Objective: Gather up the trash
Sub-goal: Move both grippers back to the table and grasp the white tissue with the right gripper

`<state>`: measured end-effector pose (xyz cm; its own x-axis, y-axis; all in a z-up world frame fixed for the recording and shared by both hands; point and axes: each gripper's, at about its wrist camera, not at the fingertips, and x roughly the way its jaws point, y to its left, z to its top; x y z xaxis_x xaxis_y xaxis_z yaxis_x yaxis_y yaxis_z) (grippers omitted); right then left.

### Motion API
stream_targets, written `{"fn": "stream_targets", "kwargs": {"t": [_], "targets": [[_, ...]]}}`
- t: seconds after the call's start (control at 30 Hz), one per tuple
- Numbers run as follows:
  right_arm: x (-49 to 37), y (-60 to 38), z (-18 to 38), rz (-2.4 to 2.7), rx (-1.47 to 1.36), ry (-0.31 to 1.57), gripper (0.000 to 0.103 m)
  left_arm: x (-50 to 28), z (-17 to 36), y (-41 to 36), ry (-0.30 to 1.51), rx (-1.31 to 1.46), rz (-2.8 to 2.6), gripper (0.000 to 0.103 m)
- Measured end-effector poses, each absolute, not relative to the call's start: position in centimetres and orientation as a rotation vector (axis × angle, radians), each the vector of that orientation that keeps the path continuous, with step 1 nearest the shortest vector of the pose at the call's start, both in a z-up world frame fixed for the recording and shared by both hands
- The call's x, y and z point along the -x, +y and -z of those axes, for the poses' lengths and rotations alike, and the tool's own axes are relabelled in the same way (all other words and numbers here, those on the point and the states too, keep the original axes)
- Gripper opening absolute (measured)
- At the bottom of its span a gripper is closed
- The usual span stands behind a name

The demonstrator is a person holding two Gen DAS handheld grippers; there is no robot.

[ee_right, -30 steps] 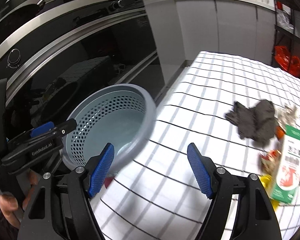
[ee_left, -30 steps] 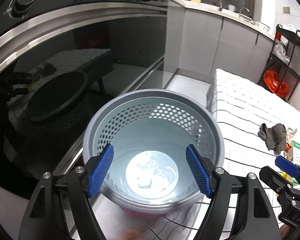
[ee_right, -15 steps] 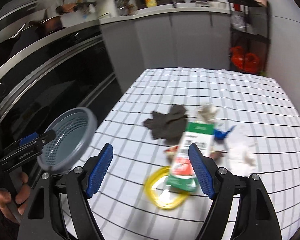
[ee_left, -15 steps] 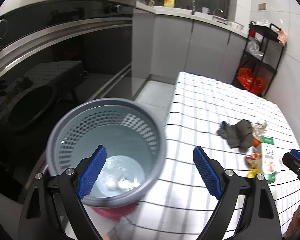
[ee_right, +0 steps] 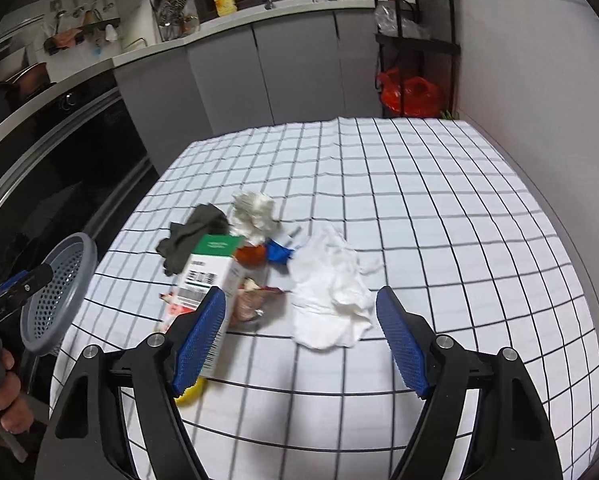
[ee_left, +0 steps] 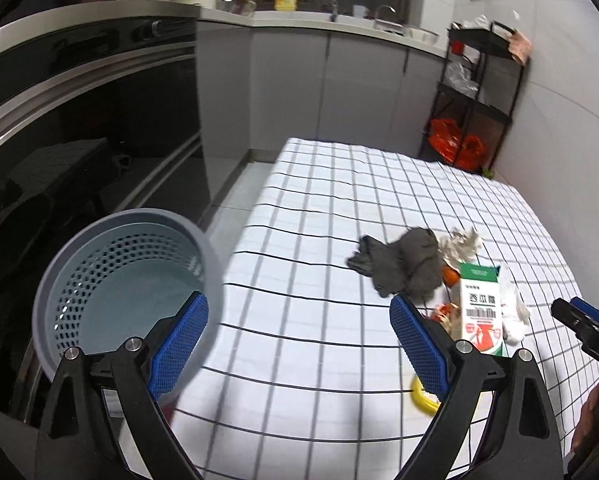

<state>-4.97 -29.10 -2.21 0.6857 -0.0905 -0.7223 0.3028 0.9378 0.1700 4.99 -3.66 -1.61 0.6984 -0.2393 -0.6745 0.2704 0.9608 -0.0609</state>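
Observation:
A pile of trash lies on the checked tablecloth (ee_right: pixel 439 208): a green-and-white carton (ee_right: pixel 207 276), a grey cloth (ee_right: pixel 191 236), crumpled tissue (ee_right: pixel 255 212), a white paper towel (ee_right: pixel 331 292), orange and blue scraps (ee_right: pixel 277 252) and a yellow ring (ee_left: pixel 423 398). My right gripper (ee_right: pixel 299 340) hovers open just short of the paper towel, nothing between its pads. A grey perforated bin (ee_left: pixel 119 280) stands off the table's left edge. My left gripper (ee_left: pixel 299 344) is beside the bin over the cloth, its jaws opening and empty. The carton (ee_left: pixel 481 312) is to its right.
A black oven front (ee_left: pixel 99 128) and grey cabinets (ee_left: pixel 359 92) run along the left and back. A black rack with red bags (ee_left: pixel 455 144) stands at the table's far corner. A white wall (ee_right: pixel 539 80) borders the table's right side. A hand (ee_right: pixel 3 392) grips the left tool.
Both views have swung right, away from the bin and onto the table. The left jaws have spread wider. The trash pile now sits in front of the right gripper.

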Motion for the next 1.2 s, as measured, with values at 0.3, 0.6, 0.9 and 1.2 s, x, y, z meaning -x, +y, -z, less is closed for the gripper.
{"fn": "stream_targets", "kwargs": {"t": [0.3,0.6,0.9,1.2], "targets": [[4.3,-30.0,5.4,0.22,-0.277,0.859,0.074,-4.5,2.9,-7.1,0.764,-0.085,0.333,0.091],[2.4,-30.7,7.3,0.23,-0.296,0.911,0.074,-3.7,4.1,-9.7,0.776,-0.122,0.376,0.092],[0.3,-30.7,8.7,0.244,-0.277,0.943,0.074,-3.3,4.4,-10.8,0.783,-0.14,0.408,0.092],[-0.6,-30.5,9.6,0.259,-0.257,0.968,0.066,-3.3,4.5,-10.8,0.788,-0.135,0.418,0.092]]}}
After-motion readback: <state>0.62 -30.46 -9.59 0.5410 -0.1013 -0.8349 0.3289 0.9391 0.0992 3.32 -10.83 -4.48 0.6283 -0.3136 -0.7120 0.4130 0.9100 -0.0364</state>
